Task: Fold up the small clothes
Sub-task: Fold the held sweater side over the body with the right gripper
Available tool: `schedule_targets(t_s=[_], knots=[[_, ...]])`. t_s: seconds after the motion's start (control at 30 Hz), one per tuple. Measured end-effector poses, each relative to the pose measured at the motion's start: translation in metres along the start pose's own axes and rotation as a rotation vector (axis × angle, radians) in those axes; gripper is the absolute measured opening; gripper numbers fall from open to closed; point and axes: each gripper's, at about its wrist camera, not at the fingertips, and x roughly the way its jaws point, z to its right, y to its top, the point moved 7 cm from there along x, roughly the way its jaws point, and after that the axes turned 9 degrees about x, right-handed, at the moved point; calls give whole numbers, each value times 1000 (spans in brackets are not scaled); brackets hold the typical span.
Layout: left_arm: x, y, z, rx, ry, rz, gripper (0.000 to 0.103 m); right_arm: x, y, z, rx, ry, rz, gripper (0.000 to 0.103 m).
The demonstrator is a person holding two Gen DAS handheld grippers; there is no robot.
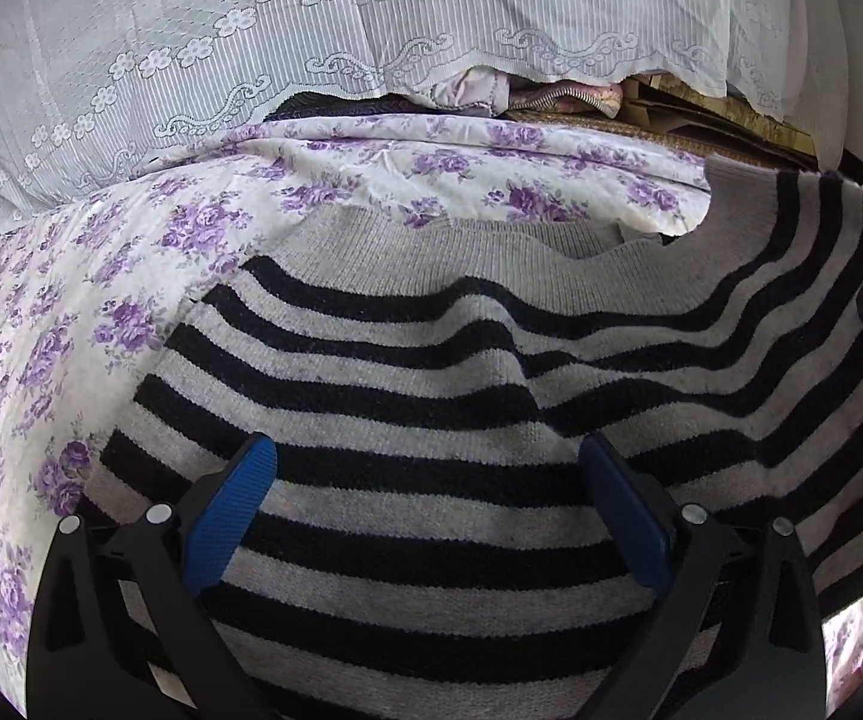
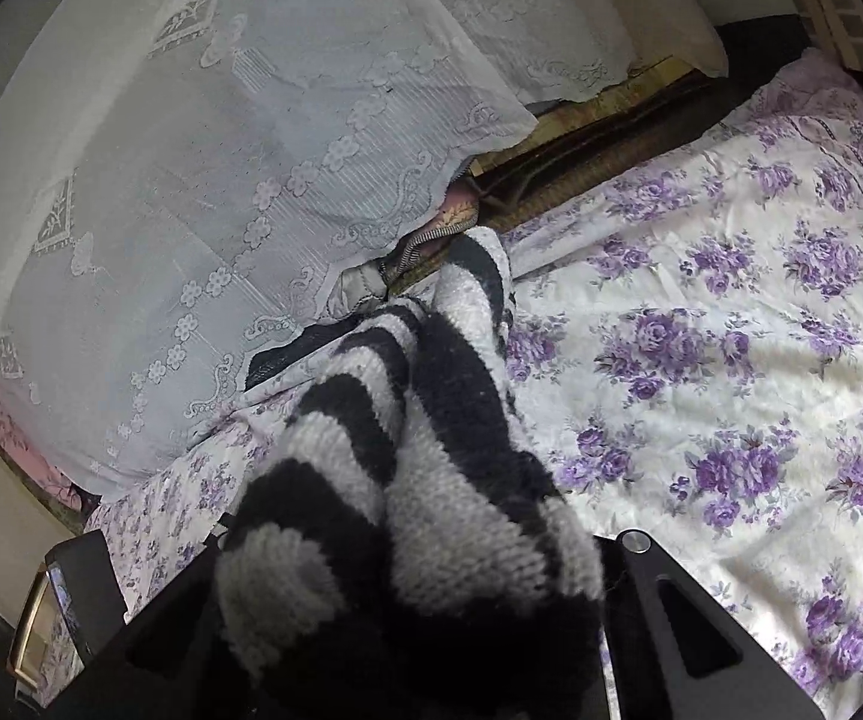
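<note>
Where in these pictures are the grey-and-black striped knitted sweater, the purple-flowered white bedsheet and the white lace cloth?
Grey-and-black striped knitted sweater [image 1: 407, 372]: left wrist view, middle of its body.
Purple-flowered white bedsheet [image 2: 731, 360]: right wrist view, bare flat part.
White lace cloth [image 1: 251, 42]: left wrist view, its patterned face.

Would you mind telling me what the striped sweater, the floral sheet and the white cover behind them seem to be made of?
The striped sweater looks like a thick, fuzzy knit, perhaps wool or acrylic: visible knit rows and ribbed collar. The floral sheet looks like smooth printed woven cloth, likely cotton or a blend, with soft creases. The white cover appears to be thin lace: see-through mesh with flower patterns.
</note>
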Motion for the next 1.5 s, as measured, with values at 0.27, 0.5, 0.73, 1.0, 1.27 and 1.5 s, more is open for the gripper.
schedule_targets(t_s=[0.27, 0.5, 0.73, 1.0, 1.27, 1.5], knots=[[7, 7, -10, -14, -31, -3, 98, -10, -25, -48, -151, 43, -33, 16], [28, 28, -11, 19, -82, -63, 98, -10, -73, -91, -363, 44, -103, 17], [32, 50, -22, 98, 21, -37, 98, -14, -89, -108, -526, -32, -43, 17], [17, 76, -50, 52, 27, 46, 98, -15, -82, -147, -564, -12, -16, 17], [7, 92, -108, -29, 53, 84, 98, -1, -94, -200, -645, 14, 5, 17], [24, 83, -160, -33, 114, 42, 98, 30, -128, -225, -705, -9, -10, 19]])
